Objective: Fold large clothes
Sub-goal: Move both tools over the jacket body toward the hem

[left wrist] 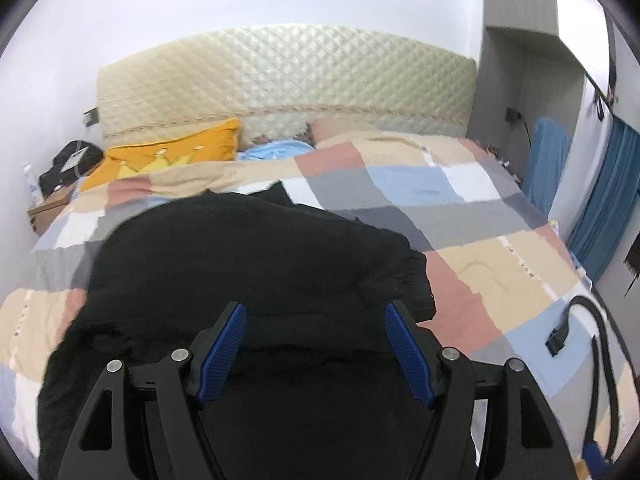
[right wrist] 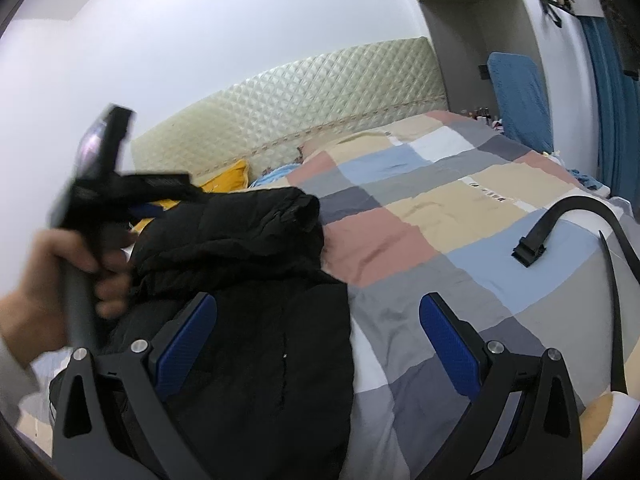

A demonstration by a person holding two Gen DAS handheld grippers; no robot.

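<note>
White walls stand behind a big bed (left wrist: 480, 240) with a soft, bumpy cream headboard (left wrist: 288, 76). Its cover is made of squares in pink, blue, grey, tan and white. At the head end lies a yellow pillow (left wrist: 168, 156) with a crown on it.

On the near side of the bed sits a puffy black coat (left wrist: 248, 264). It is bunched up in a heap, with one thick roll of cloth lifted up at the far end. A black strap with a buckle (right wrist: 530, 246) lies on the cover well away from the coat, over toward the blue curtain (left wrist: 604, 204).

From the left wrist view, the left gripper (left wrist: 316, 344) hangs above the coat and tips downward. Its two blue pads (left wrist: 224, 348) are spread wide apart, and nothing sits between them. The coat lies below, not pinched.

From the right wrist view, a person's hand (right wrist: 60, 276) is wrapped around the grey handle of that left tool, with the fingers curled tight. The picture is blurry there.

The right gripper (right wrist: 318, 340) also tips down a little toward the bed. Its blue pads are wide apart too. One finger (right wrist: 188, 344) is over the edge of the black coat and the other is over the cover. It grips nothing.
</note>
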